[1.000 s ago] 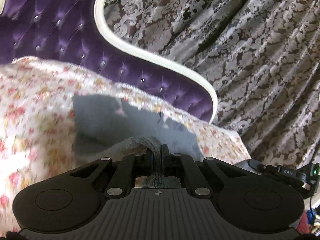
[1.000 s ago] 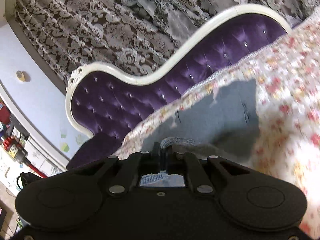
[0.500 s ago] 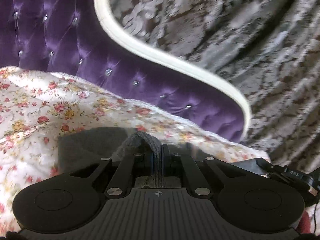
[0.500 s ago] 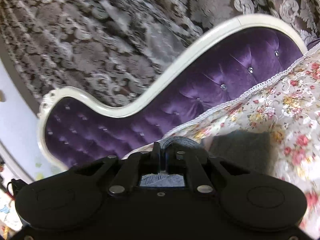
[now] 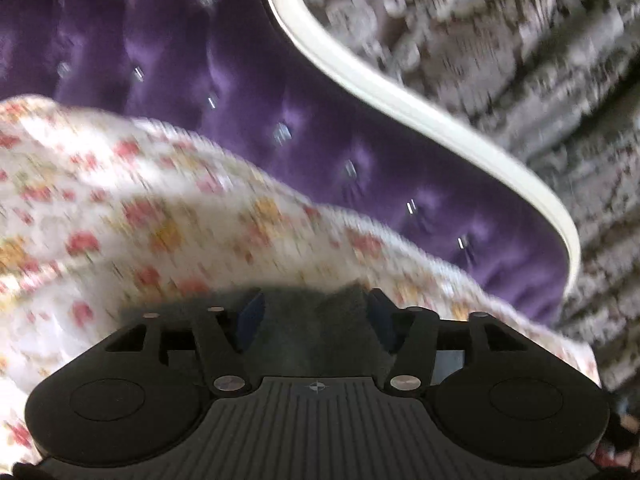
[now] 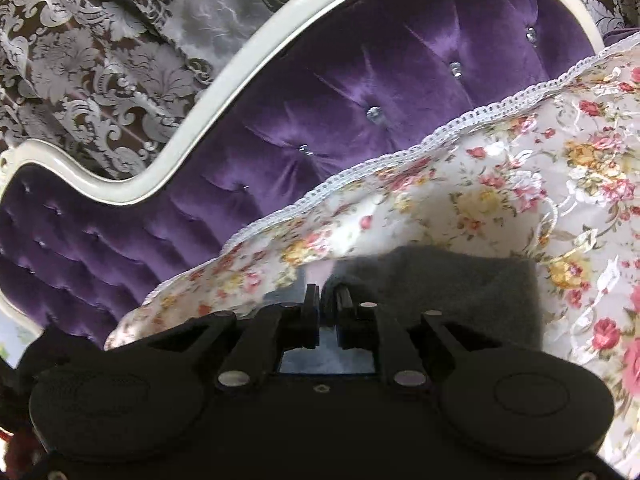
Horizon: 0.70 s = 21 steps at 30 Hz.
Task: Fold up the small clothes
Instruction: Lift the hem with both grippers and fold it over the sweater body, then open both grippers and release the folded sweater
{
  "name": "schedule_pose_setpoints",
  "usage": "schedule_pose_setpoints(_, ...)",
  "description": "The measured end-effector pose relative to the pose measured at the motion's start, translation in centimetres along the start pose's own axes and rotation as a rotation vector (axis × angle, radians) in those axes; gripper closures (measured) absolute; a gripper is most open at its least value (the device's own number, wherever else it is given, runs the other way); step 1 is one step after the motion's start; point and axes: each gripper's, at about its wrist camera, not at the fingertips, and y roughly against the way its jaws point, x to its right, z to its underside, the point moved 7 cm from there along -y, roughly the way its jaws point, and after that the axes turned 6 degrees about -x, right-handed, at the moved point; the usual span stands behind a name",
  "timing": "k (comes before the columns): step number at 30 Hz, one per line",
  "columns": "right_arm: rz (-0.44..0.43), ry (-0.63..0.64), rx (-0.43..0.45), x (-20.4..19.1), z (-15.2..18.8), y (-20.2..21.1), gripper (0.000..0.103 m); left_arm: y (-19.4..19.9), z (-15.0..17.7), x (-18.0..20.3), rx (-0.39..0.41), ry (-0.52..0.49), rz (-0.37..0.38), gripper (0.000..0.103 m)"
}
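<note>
Patterned grey damask curtains [image 6: 100,52] hang at the far side of the scene, behind a purple tufted headboard [image 6: 360,92] edged with a curving white frame [image 6: 224,72]. Nearer, a floral bedspread [image 6: 540,184] with a white lace edge covers the bed. On it lies a small grey garment [image 6: 460,284], close in front of both tools. From the right wrist view, the right gripper [image 6: 329,300] has its jaws drawn nearly together, pinching a raised fold at the garment's left edge, while the rest of the cloth spreads out to the right on the bedspread. From the left wrist view, which is heavily blurred, the left gripper [image 5: 314,312] has its jaws spread wide, with the grey garment [image 5: 316,332] filling the gap between them; the blur makes it impossible to tell whether either pad touches the cloth
</note>
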Motion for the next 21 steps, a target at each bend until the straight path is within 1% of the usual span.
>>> schedule_pose_setpoints(2, 0.007, -0.003, 0.023, 0.4, -0.4, 0.3, 0.067, 1.0, -0.4, 0.0, 0.018, -0.023, -0.009, 0.040)
schedule_pose_setpoints(3, 0.010, -0.003, 0.036, 0.5, -0.5, 0.8, 0.054, 1.6, -0.3, 0.2, 0.017, -0.056, -0.017, 0.040)
schedule_pose_setpoints(4, 0.010, 0.006, 0.048, 0.5, -0.6, 1.4, 0.051, 2.1, -0.2, 0.4, 0.015, -0.089, -0.031, 0.039)
schedule_pose_setpoints(6, 0.017, 0.051, 0.064, -0.2, -0.5, 2.5, 0.051, 3.3, 0.6, 1.0, 0.014, -0.180, -0.069, 0.038)
schedule_pose_setpoints(8, 0.027, 0.123, 0.074, -1.4, 0.0, 3.7, 0.051, 3.9, 1.9, 1.7, 0.006, -0.270, -0.087, 0.038)
schedule_pose_setpoints(9, 0.025, 0.159, 0.072, -2.2, 0.4, 4.1, 0.051, 3.6, 2.3, 2.3, 0.000, -0.306, -0.098, 0.038)
schedule_pose_setpoints(11, 0.017, 0.238, 0.047, -3.9, 1.5, 4.4, 0.051, 3.3, 3.8, 3.0, -0.012, -0.399, -0.123, 0.038)
schedule_pose_setpoints(13, 0.026, 0.320, 0.007, -5.6, 2.9, 4.0, 0.051, 2.5, 4.9, 3.6, -0.020, -0.475, -0.143, 0.038)
schedule_pose_setpoints(14, 0.034, 0.363, -0.012, -6.3, 3.5, 3.6, 0.051, 2.0, 5.3, 3.6, -0.029, -0.497, -0.152, 0.038)
schedule_pose_setpoints(15, 0.042, 0.404, -0.032, -6.8, 4.1, 3.2, 0.050, 1.5, 5.6, 3.3, -0.044, -0.504, -0.167, 0.038)
schedule_pose_setpoints(17, 0.073, 0.458, -0.072, -7.2, 4.9, 2.0, 0.050, 0.5, 5.5, 2.1, -0.061, -0.468, -0.210, 0.038)
schedule_pose_setpoints(19, 0.115, 0.449, -0.114, -6.4, 5.1, 0.8, 0.050, -0.3, 4.8, 0.2, -0.080, -0.376, -0.250, 0.038)
schedule_pose_setpoints(20, 0.143, 0.434, -0.126, -5.7, 5.1, 0.3, 0.050, -0.6, 4.4, -0.9, -0.091, -0.313, -0.268, 0.038)
schedule_pose_setpoints(21, 0.172, 0.414, -0.130, -4.9, 4.9, 0.0, 0.050, -0.8, 3.9, -1.9, -0.092, -0.260, -0.268, 0.038)
